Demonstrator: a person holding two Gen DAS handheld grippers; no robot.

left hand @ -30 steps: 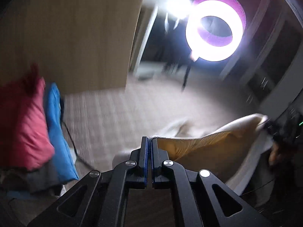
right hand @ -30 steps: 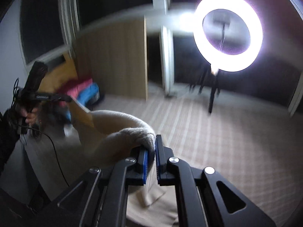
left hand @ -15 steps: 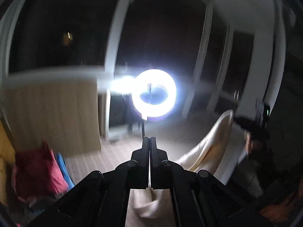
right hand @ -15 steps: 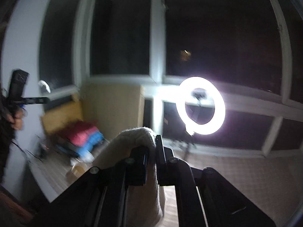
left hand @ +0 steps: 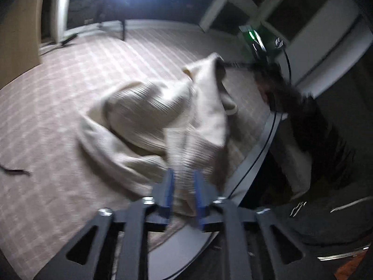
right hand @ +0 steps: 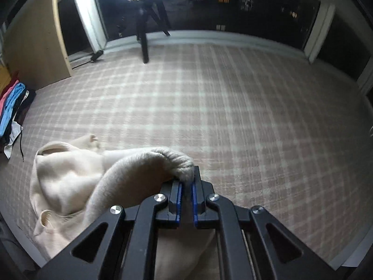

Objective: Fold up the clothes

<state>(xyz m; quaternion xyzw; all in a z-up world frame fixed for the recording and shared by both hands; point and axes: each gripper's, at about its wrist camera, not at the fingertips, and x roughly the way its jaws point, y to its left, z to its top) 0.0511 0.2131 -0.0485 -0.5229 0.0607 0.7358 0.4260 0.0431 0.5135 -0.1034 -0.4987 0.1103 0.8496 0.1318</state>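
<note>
A cream ribbed knit garment (left hand: 163,116) lies crumpled on the checked surface (left hand: 70,93). My left gripper (left hand: 184,179) points down at its near edge. Its jaws are opening, with a fold of the cloth loose between the blue pads (left hand: 169,186). In the right wrist view the same garment (right hand: 70,177) is heaped at the lower left. My right gripper (right hand: 185,182) is shut on its ribbed edge (right hand: 177,161), which bulges over the fingertips. In the left wrist view, a person's blurred hand (left hand: 272,93) holds that gripper at the garment's far corner.
A pile of red, blue and dark clothes (right hand: 10,107) lies at the far left beside a wooden cabinet (right hand: 30,46). A ring light's tripod (right hand: 144,35) stands at the back. The checked surface's edge (left hand: 256,158) curves close on the right. A black cable (left hand: 14,170) lies at the left.
Both grippers swung down from the windows and ring light to the checked surface, bringing the garment down onto it. The left jaws, shut before, have parted. The right stays shut on the cloth.
</note>
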